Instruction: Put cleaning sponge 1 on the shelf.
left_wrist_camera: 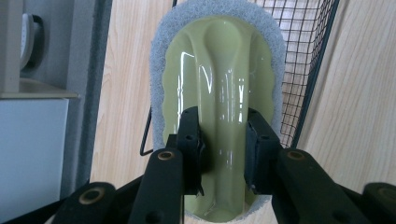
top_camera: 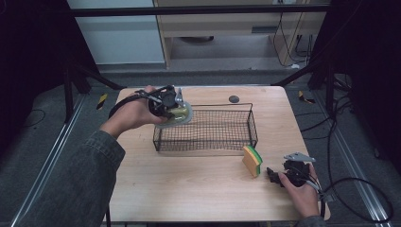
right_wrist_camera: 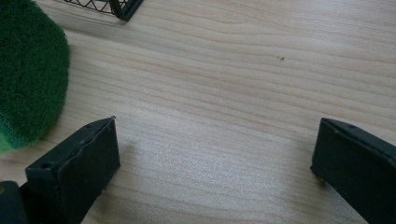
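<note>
Pale-green plastic of a scrubber handle (left_wrist_camera: 219,116) is clenched by the left claw (left_wrist_camera: 223,140) at the wire basket (top_camera: 222,137) rim, left of centre, so lowering and release seem next, while the right claw (right_wrist_camera: 215,163), released, rests lower right beside a sponge (top_camera: 252,161) on the surface (top_camera: 189,184).

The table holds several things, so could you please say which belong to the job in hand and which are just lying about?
In use:
- scrubber, clamped in the left hand-held gripper
- wire basket, beside it
- sponge, near the open right hand-held gripper; likely next

Lying about:
- small dark disc behind the basket
</note>
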A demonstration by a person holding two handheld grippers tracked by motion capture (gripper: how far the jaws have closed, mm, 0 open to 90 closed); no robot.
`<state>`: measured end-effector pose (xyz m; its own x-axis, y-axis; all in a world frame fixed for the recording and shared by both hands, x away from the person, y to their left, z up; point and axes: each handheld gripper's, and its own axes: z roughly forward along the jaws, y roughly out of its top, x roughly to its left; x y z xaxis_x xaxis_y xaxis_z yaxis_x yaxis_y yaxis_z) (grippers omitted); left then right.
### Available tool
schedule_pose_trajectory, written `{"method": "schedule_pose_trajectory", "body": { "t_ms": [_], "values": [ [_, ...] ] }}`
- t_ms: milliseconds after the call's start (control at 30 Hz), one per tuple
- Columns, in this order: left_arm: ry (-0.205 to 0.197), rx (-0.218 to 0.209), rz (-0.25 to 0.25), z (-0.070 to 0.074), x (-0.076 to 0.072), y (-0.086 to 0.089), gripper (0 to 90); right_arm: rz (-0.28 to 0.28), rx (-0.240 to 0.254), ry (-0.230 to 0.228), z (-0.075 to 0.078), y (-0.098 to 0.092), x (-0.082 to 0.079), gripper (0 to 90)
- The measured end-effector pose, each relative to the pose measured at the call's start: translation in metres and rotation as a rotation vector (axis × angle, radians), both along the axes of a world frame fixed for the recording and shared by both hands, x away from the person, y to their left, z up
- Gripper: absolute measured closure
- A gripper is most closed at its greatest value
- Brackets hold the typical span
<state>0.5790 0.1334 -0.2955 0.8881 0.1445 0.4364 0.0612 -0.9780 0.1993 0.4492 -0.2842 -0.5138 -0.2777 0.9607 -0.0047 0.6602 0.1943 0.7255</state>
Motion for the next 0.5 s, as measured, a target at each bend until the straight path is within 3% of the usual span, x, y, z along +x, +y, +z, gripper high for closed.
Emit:
{"method": "schedule_pose_trajectory", "body": {
  "t_ms": [500],
  "values": [
    [-0.01,0.025,-0.027,-0.014,0.003,-0.003,70.7,0.001,0.0,0.0,0.0,0.0,0.0,0.9]
  ]
}}
